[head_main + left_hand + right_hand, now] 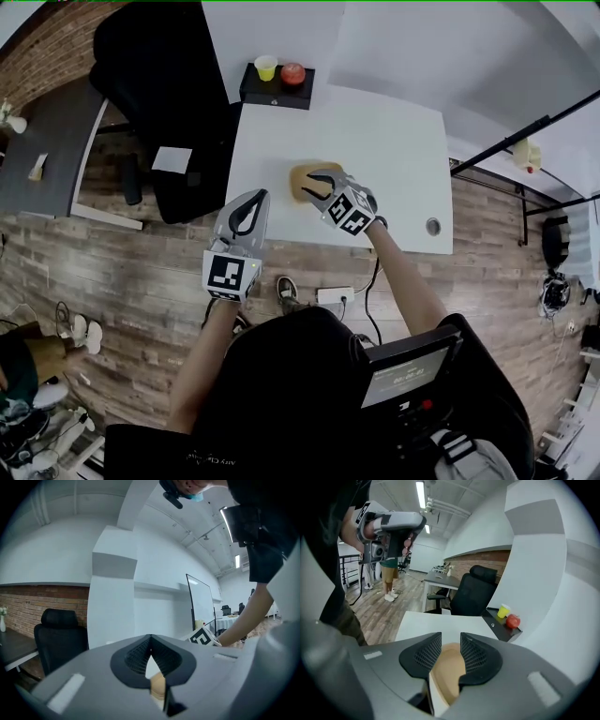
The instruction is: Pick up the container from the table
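Approach for pickup: container [447,670] sits near the 6 o'clock edge of the tabletop [394,150]. Right hand-held gripper [450,639] hovers over it, jaws apart and not touching, probably to straddle its wall. Left hand-held gripper [150,641], jaws together, hangs at its 8 o'clock, seemingly uninvolved.

I see a matt tan, paper-like container [302,178], smooth white counter [394,141], wood-plank floor [141,281], rough brick wall [47,47].
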`<state>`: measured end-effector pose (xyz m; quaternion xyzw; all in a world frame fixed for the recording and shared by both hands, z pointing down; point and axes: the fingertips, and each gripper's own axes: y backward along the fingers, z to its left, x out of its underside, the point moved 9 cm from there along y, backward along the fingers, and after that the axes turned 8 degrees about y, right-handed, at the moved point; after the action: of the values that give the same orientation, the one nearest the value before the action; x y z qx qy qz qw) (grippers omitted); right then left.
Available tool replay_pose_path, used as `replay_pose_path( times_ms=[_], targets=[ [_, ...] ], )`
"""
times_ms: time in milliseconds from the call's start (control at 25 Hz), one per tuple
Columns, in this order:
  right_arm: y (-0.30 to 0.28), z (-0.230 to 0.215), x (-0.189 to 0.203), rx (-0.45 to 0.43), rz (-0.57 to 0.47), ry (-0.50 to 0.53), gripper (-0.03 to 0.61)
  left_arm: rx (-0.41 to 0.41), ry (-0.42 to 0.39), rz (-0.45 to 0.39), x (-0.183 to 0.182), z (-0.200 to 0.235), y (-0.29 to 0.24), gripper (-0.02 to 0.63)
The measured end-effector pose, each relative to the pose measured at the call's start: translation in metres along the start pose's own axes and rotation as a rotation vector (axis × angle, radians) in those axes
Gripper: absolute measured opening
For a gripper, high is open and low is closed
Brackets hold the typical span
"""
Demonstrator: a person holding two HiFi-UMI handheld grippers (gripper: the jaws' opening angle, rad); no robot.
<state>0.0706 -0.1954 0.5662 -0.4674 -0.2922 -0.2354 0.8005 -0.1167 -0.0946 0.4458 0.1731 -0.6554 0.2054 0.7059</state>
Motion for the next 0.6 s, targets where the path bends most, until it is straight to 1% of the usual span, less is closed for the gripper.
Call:
replay_pose_path(
  times_ms=[360, 600],
  targets=[
    [-0.032, 0.012, 0.026, -0.187, 0.068, 0.058, 0.168, -0.041, 0.027, 0.038, 0.014, 0.010, -0.001, -0.002],
    [-0.057, 0.023, 0.040, -0.278, 0.168, 0.119, 0.189, -0.056, 0.053, 0.059, 0.024, 0.020, -0.001, -0.002]
  ],
)
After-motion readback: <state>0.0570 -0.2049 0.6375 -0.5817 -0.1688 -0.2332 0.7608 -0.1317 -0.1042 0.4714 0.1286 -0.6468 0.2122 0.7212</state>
